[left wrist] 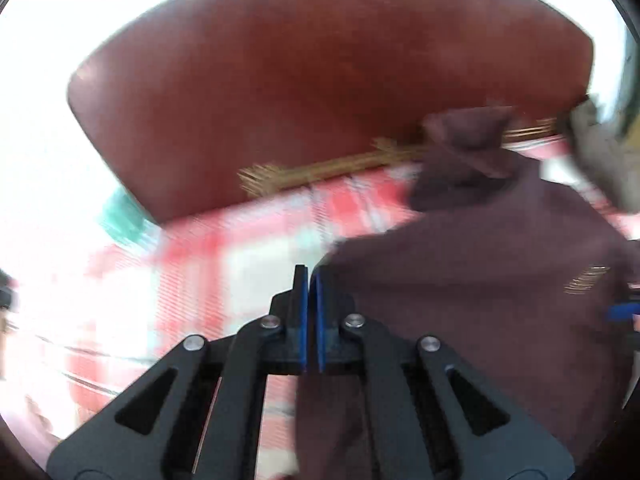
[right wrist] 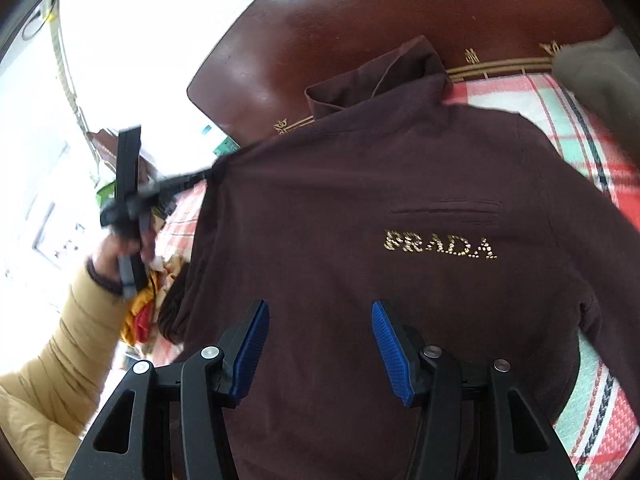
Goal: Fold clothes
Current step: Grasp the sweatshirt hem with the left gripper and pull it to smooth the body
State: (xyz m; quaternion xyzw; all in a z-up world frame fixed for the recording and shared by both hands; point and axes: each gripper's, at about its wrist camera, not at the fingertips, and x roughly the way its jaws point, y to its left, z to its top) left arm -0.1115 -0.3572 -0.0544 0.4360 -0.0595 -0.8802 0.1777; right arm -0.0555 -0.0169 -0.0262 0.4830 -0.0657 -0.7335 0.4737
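A dark maroon collared shirt [right wrist: 360,200] with gold studded lettering [right wrist: 440,245] lies spread on a red, white and green plaid bedsheet [right wrist: 560,120], collar toward the headboard. My left gripper [left wrist: 310,276] is shut on the shirt's left edge [left wrist: 480,280], with cloth hanging below its blue pads; it also shows in the right wrist view [right wrist: 208,176], pulling the shoulder corner out to the left. My right gripper [right wrist: 318,308] is open and empty, its blue pads just above the shirt's lower middle.
A glossy brown headboard [left wrist: 320,80] with gold trim stands behind the bed. A grey-olive garment [right wrist: 600,80] lies at the far right. A pile of yellow and red clothes [right wrist: 148,304] sits at the left, beside the person's tan sleeve [right wrist: 60,360].
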